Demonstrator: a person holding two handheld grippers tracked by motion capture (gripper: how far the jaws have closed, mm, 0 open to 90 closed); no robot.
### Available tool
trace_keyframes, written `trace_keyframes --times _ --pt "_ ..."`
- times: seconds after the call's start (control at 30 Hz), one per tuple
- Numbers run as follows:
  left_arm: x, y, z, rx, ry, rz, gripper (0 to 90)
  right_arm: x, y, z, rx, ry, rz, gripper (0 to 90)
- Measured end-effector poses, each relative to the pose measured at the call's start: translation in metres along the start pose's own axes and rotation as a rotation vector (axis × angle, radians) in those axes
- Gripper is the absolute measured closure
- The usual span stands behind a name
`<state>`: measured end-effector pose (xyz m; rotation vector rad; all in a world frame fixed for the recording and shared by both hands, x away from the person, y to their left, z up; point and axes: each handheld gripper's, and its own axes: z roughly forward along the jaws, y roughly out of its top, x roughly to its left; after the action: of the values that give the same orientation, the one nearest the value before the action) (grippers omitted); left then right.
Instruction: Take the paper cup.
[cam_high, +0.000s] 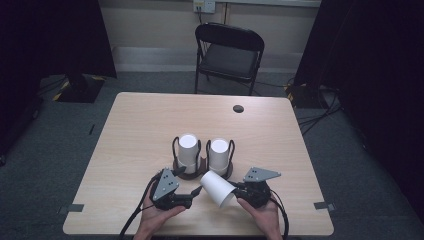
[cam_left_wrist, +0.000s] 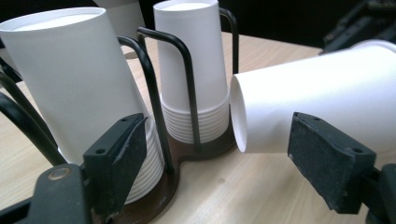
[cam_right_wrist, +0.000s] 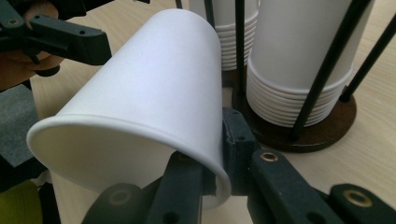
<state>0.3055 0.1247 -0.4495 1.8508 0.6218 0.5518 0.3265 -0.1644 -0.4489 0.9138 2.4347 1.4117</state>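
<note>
My right gripper (cam_high: 241, 193) (cam_right_wrist: 215, 156) is shut on the rim of a single white paper cup (cam_high: 218, 188) (cam_right_wrist: 154, 93). One jaw is inside the mouth and one outside. The cup lies on its side, closed bottom pointing left. My left gripper (cam_high: 194, 194) (cam_left_wrist: 224, 158) stands open just left of the cup's bottom (cam_left_wrist: 317, 93); its pads do not touch the cup. Behind them, two upside-down stacks of white cups (cam_high: 188, 147) (cam_high: 219, 151) (cam_left_wrist: 79, 79) (cam_left_wrist: 194, 60) stand in a black wire holder with a brown base (cam_high: 186, 175) (cam_left_wrist: 187, 154) (cam_right_wrist: 322, 130).
The light wooden table (cam_high: 150, 125) has a small round cable hole (cam_high: 238, 108) near its far edge. A black folding chair (cam_high: 230, 55) stands beyond the table. Tape marks (cam_high: 75, 207) sit at the table's near corners.
</note>
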Motion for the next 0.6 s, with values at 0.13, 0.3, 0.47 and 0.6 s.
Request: trace_keyframes --times 0.13,0.3,0.47,0.6 --pt "-0.003 0.000 -0.002 -0.018 -0.031 0.017 16.1 -0.001 0.004 0.002 0.038 0.011 -0.011 85.5" --pt "-0.007 0.001 0.001 0.002 -0.057 0.050 15.7 -0.001 0.013 0.005 0.092 0.034 -0.028 85.5" --pt "-0.014 0.003 0.005 -0.008 -0.052 0.094 16.1 -0.003 0.020 0.007 0.136 0.070 -0.040 85.4" --pt "-0.019 0.005 0.009 0.019 -0.073 0.148 16.1 -0.005 0.023 0.008 0.162 0.084 -0.039 85.4"
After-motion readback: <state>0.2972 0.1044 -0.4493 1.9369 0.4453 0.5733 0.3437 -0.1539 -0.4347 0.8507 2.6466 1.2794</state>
